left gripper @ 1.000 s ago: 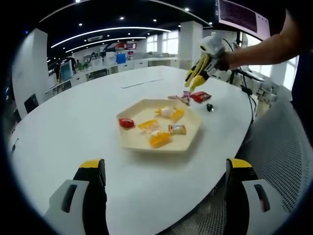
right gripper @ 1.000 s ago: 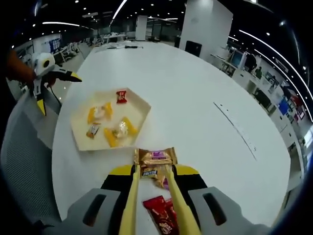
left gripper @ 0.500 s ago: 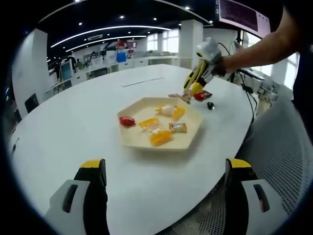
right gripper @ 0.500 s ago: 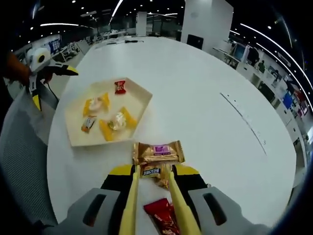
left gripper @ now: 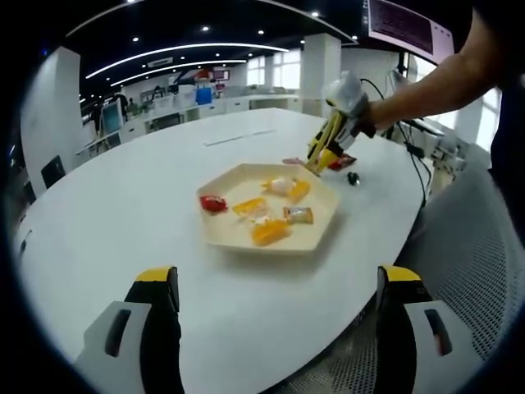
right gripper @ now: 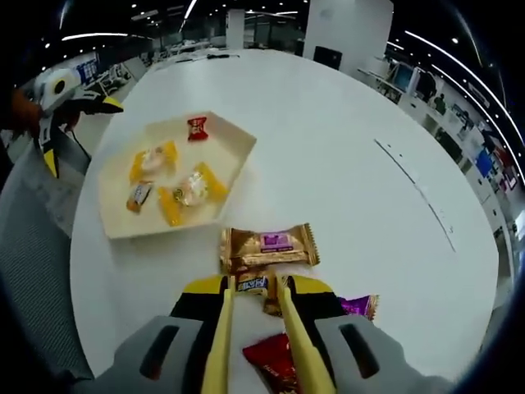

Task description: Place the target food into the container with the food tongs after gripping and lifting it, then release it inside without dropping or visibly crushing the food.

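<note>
The gold-wrapped snack point(right gripper: 268, 248) lies flat on the white table point(right gripper: 344, 156), just ahead of the tips of the yellow food tongs point(right gripper: 253, 328) that the right gripper point(right gripper: 253, 305) clamps between its jaws. The tong arms stand a little apart, with a small dark-labelled sweet point(right gripper: 254, 285) lying between them just behind the gold packet; whether the tongs touch either one cannot be told. A red packet point(right gripper: 267, 361) lies between the tong arms nearer the camera, and a purple one point(right gripper: 359, 306) sits to the right of them. The beige hexagonal tray point(right gripper: 238, 152) stands near, up and to the left, holding several wrapped sweets point(right gripper: 184, 195).

In the left gripper view, the left gripper point(left gripper: 275, 308) hovers over the table edge with its jaws wide apart and nothing between them, the tray point(left gripper: 316, 238) well ahead of it.
</note>
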Demonstrator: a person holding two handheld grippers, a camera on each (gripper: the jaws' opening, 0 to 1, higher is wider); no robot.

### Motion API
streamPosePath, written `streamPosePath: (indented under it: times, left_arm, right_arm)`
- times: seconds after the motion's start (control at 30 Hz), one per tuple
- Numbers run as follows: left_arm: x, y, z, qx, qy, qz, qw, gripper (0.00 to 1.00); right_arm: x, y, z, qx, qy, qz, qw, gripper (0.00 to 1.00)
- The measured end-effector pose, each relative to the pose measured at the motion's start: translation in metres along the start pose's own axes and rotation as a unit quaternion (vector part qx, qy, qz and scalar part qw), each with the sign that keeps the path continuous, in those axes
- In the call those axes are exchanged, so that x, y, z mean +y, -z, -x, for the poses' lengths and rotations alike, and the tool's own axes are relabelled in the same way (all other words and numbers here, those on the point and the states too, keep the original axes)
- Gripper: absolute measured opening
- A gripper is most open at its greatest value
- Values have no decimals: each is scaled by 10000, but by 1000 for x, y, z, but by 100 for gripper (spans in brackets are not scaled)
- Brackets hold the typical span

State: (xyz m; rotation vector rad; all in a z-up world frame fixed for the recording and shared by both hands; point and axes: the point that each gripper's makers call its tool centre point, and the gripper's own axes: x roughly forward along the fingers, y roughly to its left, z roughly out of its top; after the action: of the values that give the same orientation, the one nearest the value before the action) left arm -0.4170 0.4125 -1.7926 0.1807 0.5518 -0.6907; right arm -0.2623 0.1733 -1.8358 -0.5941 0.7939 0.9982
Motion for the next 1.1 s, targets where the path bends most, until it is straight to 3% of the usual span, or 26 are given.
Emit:
streamPosePath:
  times: [0.4,0.53,1.1]
  left_arm:
    - [0,0,1,-21,2,0,10000,96]
    - [0,0,0,-22,7,1,10000,96]
    - [0,0,0,-23,-5,-9,10000,97]
  right_arm:
    - [-3,-1,1,91,124,-271,9995,19]
    - [-6,0,5,114,120,-516,9985,20]
    - [-16,-11,31,-47,221,-634,9977,20]
